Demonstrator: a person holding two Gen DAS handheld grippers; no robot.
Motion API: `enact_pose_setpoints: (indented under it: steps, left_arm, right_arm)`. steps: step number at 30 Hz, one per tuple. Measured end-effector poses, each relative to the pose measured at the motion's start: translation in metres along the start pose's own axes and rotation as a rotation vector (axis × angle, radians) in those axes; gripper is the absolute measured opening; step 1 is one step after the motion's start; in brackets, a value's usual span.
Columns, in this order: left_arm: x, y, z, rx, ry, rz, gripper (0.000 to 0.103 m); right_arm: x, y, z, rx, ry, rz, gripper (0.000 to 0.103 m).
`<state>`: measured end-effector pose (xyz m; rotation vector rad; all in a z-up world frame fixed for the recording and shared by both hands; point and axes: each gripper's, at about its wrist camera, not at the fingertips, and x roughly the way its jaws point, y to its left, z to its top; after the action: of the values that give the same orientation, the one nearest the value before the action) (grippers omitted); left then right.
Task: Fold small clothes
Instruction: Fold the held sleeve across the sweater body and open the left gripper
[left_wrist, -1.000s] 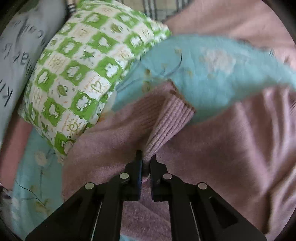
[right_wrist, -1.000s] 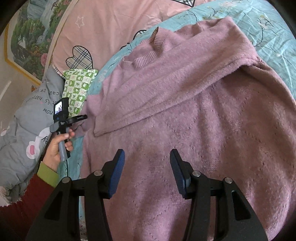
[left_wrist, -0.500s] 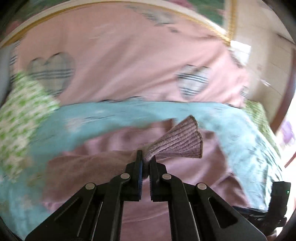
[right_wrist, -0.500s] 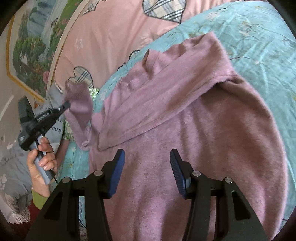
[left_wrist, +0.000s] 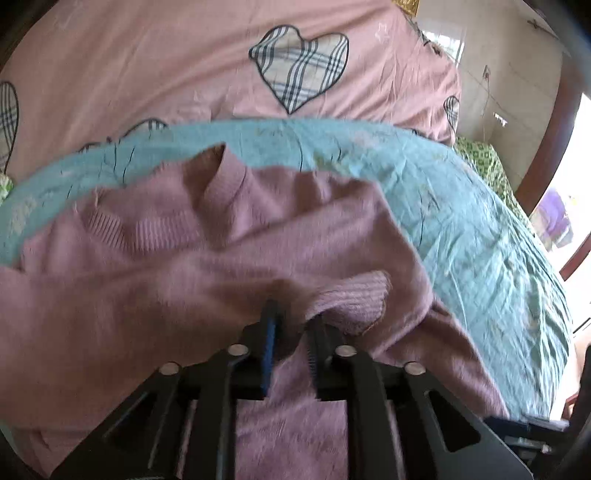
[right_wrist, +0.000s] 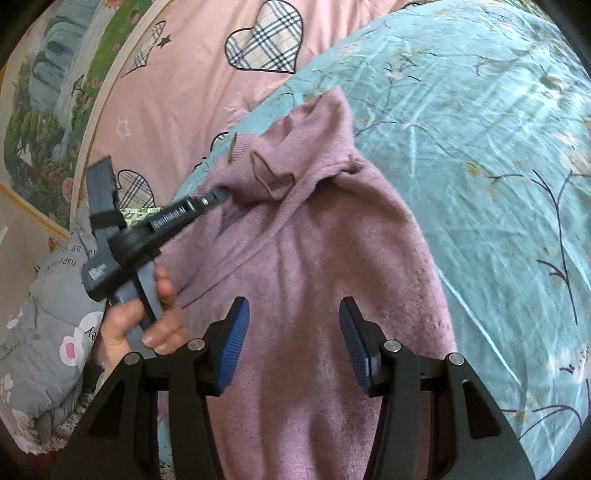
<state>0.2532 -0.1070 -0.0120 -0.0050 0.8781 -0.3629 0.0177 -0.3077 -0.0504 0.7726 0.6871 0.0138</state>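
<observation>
A mauve knit sweater (right_wrist: 314, 288) lies on the teal floral bedspread (right_wrist: 498, 166), with both sleeves folded across its chest. In the left wrist view the sweater (left_wrist: 184, 280) fills the middle, and a ribbed cuff (left_wrist: 354, 299) lies just right of my left gripper (left_wrist: 291, 321). Its jaws stand a little apart with nothing between them. The left gripper also shows in the right wrist view (right_wrist: 218, 194), its tip at the sweater's upper chest. My right gripper (right_wrist: 293, 332) is open and empty above the sweater's lower body.
A pink quilt with plaid hearts (left_wrist: 295, 66) lies beyond the bedspread. A grey padded quilt (right_wrist: 40, 332) is bunched at the left. A green patterned pillow (left_wrist: 484, 166) sits at the far right. A landscape picture (right_wrist: 48, 110) hangs behind the bed.
My left gripper carried the cuff from the left side across the sweater to the right, then parted its jaws and let the cuff go. The right gripper stayed open above the sweater's lower body.
</observation>
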Motion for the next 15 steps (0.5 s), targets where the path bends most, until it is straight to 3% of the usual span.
enact_pose_setpoints:
  steps: [2, 4, 8, 12, 15]
  left_arm:
    - [-0.016, 0.006, -0.011, 0.003, -0.019, 0.015, 0.047]
    - [-0.04, 0.017, -0.029, -0.007, -0.053, 0.053, 0.059]
    - [-0.081, 0.059, -0.064, -0.092, -0.077, 0.112, 0.059]
    - [-0.108, 0.122, -0.107, -0.299, -0.08, 0.261, 0.062]
    - [-0.107, 0.161, -0.122, -0.37, -0.024, 0.363, 0.062]
  right_arm:
    - [0.001, 0.003, 0.002, -0.009, -0.003, -0.005, 0.052]
    - [0.005, 0.006, 0.004, -0.014, -0.002, -0.007, 0.053]
    - [0.023, 0.017, 0.011, -0.01, 0.021, 0.035, 0.055]
    - [0.048, 0.032, 0.026, 0.017, 0.043, 0.102, 0.056]
    - [0.069, 0.04, 0.042, 0.056, 0.053, 0.136, 0.059]
